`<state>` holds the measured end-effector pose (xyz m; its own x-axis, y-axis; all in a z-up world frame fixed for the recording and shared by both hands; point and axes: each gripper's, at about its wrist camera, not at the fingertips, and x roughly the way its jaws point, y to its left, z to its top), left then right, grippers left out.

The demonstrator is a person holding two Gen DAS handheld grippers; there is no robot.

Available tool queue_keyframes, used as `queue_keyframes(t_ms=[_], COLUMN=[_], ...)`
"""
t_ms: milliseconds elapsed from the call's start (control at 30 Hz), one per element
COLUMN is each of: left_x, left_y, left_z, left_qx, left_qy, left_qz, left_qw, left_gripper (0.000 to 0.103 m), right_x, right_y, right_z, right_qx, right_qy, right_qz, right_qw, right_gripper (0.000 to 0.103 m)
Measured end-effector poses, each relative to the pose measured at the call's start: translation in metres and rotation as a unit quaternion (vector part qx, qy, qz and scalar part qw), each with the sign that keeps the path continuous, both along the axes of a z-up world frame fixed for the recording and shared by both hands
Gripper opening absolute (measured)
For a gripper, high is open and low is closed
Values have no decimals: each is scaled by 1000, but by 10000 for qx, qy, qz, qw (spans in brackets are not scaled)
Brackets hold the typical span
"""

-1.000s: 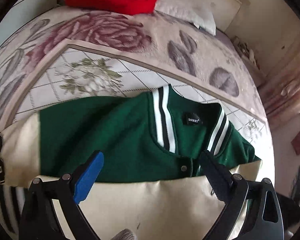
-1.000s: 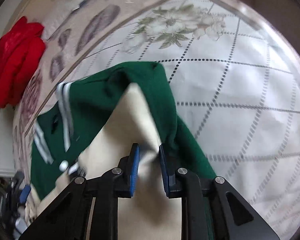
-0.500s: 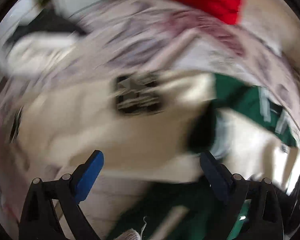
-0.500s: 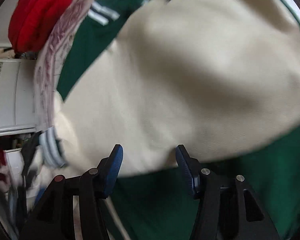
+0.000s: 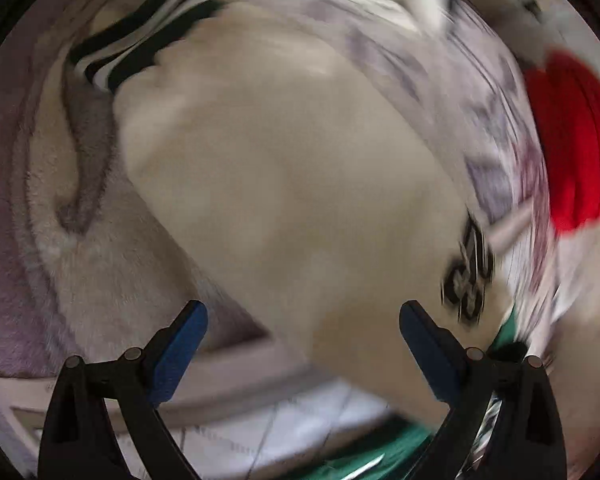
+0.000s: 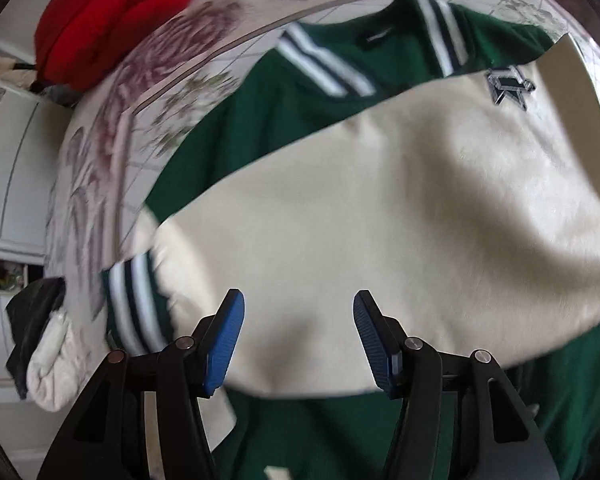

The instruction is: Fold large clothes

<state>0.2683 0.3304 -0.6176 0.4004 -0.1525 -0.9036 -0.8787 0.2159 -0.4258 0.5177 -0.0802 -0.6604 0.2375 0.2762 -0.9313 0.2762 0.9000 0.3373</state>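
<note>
A green varsity jacket (image 6: 260, 112) with a striped collar (image 6: 324, 64) lies on the bed. One cream sleeve (image 6: 380, 208) lies folded across its body, the striped cuff (image 6: 134, 304) at the left. My right gripper (image 6: 298, 336) hovers open above that sleeve with nothing between its pads. The left wrist view is blurred. There my left gripper (image 5: 302, 344) stands wide open above the other cream sleeve (image 5: 292, 168), which lies stretched out on the blanket. That sleeve ends in a striped cuff (image 5: 140, 40) and bears a black number patch (image 5: 468, 276).
A folded red garment (image 6: 112, 16) sits at the far edge of the flowered blanket (image 6: 100, 152), also seen as the red garment (image 5: 572, 140) at right. White cupboards (image 6: 12, 184) and a black and cream bundle (image 6: 40, 320) stand beside the bed at left.
My right gripper has let go of the cream sleeve, which now lies across the green body. My left gripper swung from the collar to the other sleeve, and its view rolled.
</note>
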Motion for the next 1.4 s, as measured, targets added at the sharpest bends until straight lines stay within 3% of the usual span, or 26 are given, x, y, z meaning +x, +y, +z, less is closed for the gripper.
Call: queue_keyframes(t_ms=[133,167,233,267,300,400,467,500,567,700,833,933,1033,1167,1400], left_x=[1,2,5,6,7,28,46,54,64,86,113,135,155,176,201], left_y=[33,39,51,58,62,59,46,39,28,2,-49,-97,-150,-236,-397], left_z=[-10,-9,-5,-5,-1,25,47,58,77,119,162,184,202,221,223], left_qx=[416,612,996,1174,1329,1930,2494,2754,3110,3822,4387,4565,4603,4353,3773], left_qy=[6,29,166,297,212,182,171,126,19,-245,-636,-961,-1258,-1675,-2166], left_qz=[428,554,723,776,824,437,-46,-291,-679,-1509,-2384,-2920,-3374,-3976,-4910], left_qw=[9982,9966,9923,9896,9875,9801,9682,9608,9480,9113,8641,8349,8114,7902,7548], left_gripper=[97,89,54,15,6,3,2,2,2,2,2,2,2,1,1], right_x=[-7,-9,-11,-12,-7,-3,-3,-3,-6,-12,-15,-15,-20,-36,-61], right_y=[24,29,36,39,45,56,61,67,70,78,71,52,26,-33,-162], right_z=[0,-3,-12,-16,-21,-19,-14,-11,-4,4,15,25,31,42,44], right_qx=[-109,-136,-150,-175,-213,-665,-1093,-1453,-1843,-2741,-2847,-2501,-2111,-1839,-1773], right_qy=[108,127,223,304,329,359,313,269,168,-34,-201,-225,-160,-47,102], right_qz=[204,224,252,251,256,435,629,775,973,1304,1193,995,730,371,-423], right_qw=[9997,9996,9993,9991,9989,9962,9915,9860,9779,9528,9510,9628,9746,9822,9832], right_gripper=[60,60,61,61,61,61,70,80,85,85,85,85,85,85,85])
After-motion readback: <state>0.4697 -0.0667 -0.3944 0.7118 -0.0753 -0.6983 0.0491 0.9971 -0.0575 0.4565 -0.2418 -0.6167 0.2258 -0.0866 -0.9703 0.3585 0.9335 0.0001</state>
